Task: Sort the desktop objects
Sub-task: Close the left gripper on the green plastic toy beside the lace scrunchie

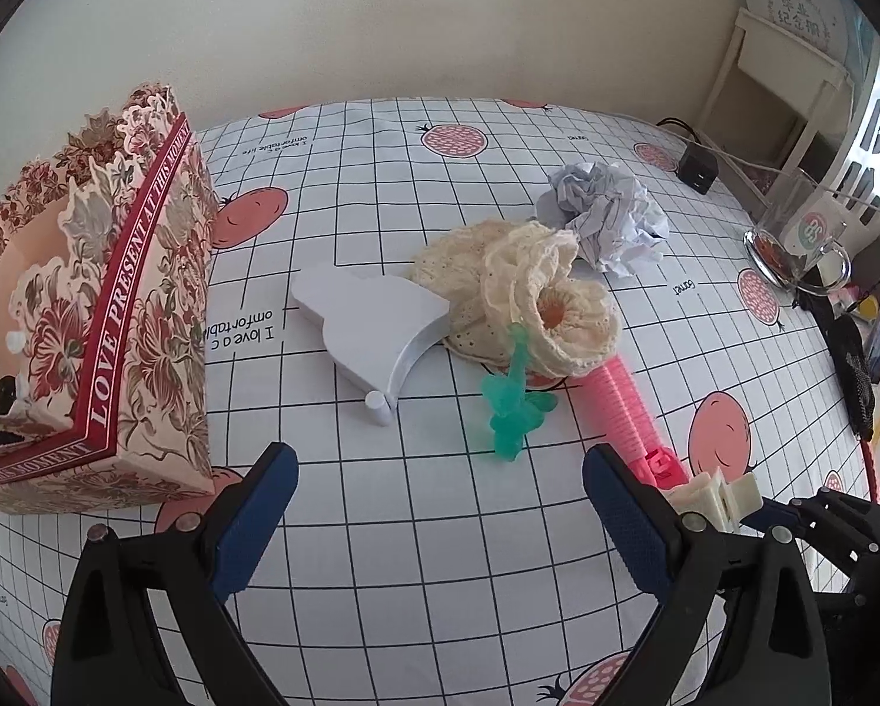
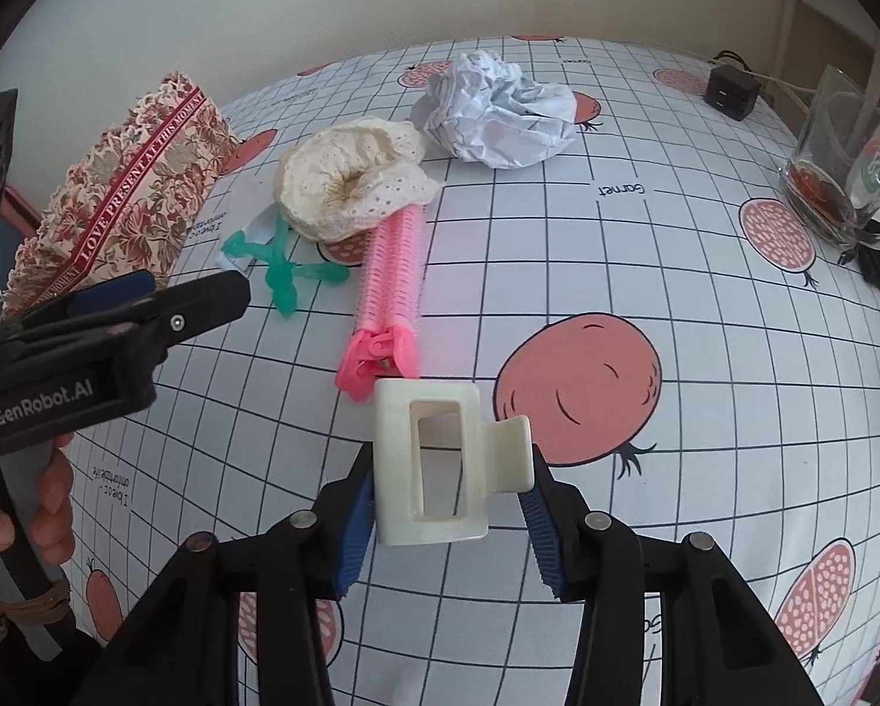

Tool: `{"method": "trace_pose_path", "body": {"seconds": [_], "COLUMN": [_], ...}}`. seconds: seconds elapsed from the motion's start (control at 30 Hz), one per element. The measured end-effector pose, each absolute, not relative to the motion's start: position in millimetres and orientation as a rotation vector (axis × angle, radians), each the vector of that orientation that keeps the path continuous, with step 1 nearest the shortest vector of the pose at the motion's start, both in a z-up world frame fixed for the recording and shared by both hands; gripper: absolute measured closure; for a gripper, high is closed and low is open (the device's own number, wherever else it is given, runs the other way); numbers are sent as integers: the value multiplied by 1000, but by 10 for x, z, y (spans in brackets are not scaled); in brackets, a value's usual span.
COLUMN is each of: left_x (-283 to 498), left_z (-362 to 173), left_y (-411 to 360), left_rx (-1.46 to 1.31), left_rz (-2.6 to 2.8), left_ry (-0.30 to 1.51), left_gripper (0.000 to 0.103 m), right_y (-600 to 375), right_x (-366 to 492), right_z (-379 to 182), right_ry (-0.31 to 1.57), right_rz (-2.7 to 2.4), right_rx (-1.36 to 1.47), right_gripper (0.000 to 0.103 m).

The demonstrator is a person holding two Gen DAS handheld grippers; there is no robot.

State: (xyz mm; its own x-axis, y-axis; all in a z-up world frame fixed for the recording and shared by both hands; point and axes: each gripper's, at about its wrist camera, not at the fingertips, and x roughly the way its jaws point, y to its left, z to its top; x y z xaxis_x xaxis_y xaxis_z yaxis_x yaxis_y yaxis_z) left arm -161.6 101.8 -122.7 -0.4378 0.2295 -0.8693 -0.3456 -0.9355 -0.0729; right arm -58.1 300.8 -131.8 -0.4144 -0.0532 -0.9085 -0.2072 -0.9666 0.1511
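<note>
checked tablecloth (image 2: 646, 270) with pink fruit prints covers the whole work surface; pale wall behind it.

right gripper (image 2: 448, 523): my blue pads press on either side of a cream hair claw clip (image 2: 434, 465), so the jaws stand at a middling width, closed on it. the clip is off the cloth, its open rectangular frame facing the camera, its lever tab toward the right pad. in the left wrist view the same clip (image 1: 719, 497) shows at the right edge, just past my left gripper's right finger.

left gripper (image 1: 440, 506): jaws wide apart, nothing between them, hovering over bare cloth. in the right wrist view it (image 2: 163, 300) comes in from the left edge, with my hand (image 2: 33, 506) on its grey handle.

remaining things on the cloth:
- pink hair roller (image 2: 389, 288), lying lengthwise, near end just beyond the held clip, far end under the cream lace hat (image 2: 351, 176).
- green plastic figure (image 2: 284, 270), just left of the roller, beside the hat.
- white flat plastic piece (image 1: 375, 323), touching the hat's left side.
- crumpled paper ball (image 2: 498, 112), behind the hat, near it.
- floral gift box (image 1: 104, 306), open top, at the left; lettering reads "love present at this moment".
- glass mug (image 2: 846, 170) and a small black charger (image 2: 731, 91) at the far right, well apart from the rest.
</note>
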Motion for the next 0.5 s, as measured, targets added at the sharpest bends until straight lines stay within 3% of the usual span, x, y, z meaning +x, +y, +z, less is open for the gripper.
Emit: {"method": "trace_pose_path", "body": {"seconds": [0.37, 0.5], "left_x": [-1643, -1672], "left_z": [-1310, -1331], "left_y": [1158, 1190], "left_rx": [-1401, -1405], "left_rz": [2410, 2401], "left_ry": [272, 266], "left_gripper": [6, 12], "right_y": [3195, 3150], "right_x": [-561, -622], "right_z": [-1297, -1334], "right_ry": [430, 438], "right_rz": [2541, 2545], "right_rx": [-1613, -1609], "right_gripper": [54, 53]}}
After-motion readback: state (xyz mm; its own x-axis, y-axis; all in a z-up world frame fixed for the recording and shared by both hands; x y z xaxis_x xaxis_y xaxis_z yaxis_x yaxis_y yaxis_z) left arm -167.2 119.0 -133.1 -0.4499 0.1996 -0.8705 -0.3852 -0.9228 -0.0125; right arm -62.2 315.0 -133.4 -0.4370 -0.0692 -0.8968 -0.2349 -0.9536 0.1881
